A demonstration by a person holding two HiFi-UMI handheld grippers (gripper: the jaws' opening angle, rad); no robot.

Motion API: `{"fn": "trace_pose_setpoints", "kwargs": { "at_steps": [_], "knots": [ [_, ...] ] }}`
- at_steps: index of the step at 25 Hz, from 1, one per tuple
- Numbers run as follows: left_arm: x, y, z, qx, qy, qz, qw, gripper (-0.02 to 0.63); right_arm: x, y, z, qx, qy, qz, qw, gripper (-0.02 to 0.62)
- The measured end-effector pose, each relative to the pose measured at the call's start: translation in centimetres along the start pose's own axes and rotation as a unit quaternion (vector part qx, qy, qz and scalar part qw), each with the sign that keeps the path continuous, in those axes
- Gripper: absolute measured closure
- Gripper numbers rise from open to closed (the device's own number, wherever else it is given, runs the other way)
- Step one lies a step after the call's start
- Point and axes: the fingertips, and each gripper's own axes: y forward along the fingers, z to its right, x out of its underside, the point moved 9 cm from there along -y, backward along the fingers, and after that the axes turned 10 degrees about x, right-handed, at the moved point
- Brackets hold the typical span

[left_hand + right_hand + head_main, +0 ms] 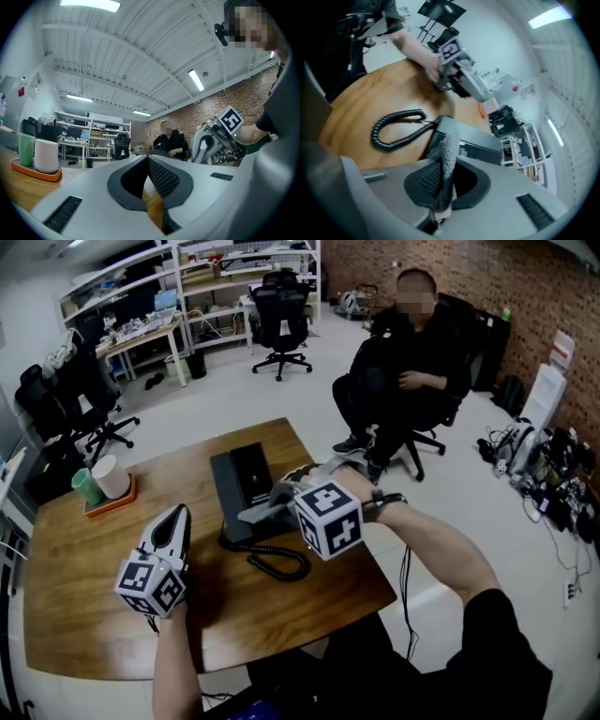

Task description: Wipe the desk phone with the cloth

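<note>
Head view: at lower left, the left gripper (176,521) has its 2 jaws together on nothing. At centre the desk phone (242,476) lies on the table (94,615). Just right, the right gripper (279,499) pinches the cloth (255,514), best dragged flat with light pressure.

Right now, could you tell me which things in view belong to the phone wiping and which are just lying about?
In the job: desk phone, its coiled cord, grey cloth held in the right gripper.

Lying about: green cup and white cup on an orange tray, black office chair, the shut, empty left gripper.
</note>
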Motion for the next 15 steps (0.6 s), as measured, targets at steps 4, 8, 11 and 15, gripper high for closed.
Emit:
{"fn": "trace_pose_setpoints", "kwargs": {
  "at_steps": [4,8,11,15],
  "knots": [
    [0.3,-0.7,-0.2,-0.009,-0.001,0.002,1.0,0.614,2.8,2.8,8.4,0.149,0.148,-0.005,0.978,0.57],
    [0.5,-0.3,0.2,-0.002,-0.001,0.002,1.0,0.614,5.1,4.7,11.3,0.204,0.227,-0.019,0.952,0.569],
    [0.4,-0.2,0.3,-0.003,0.002,0.004,1.0,0.614,5.1,5.9,10.7,0.186,0.205,-0.035,0.96,0.57],
    [0.1,0.0,0.7,-0.003,0.006,0.002,1.0,0.614,4.8,4.9,8.3,0.155,0.159,-0.049,0.974,0.571]
  ]
}}
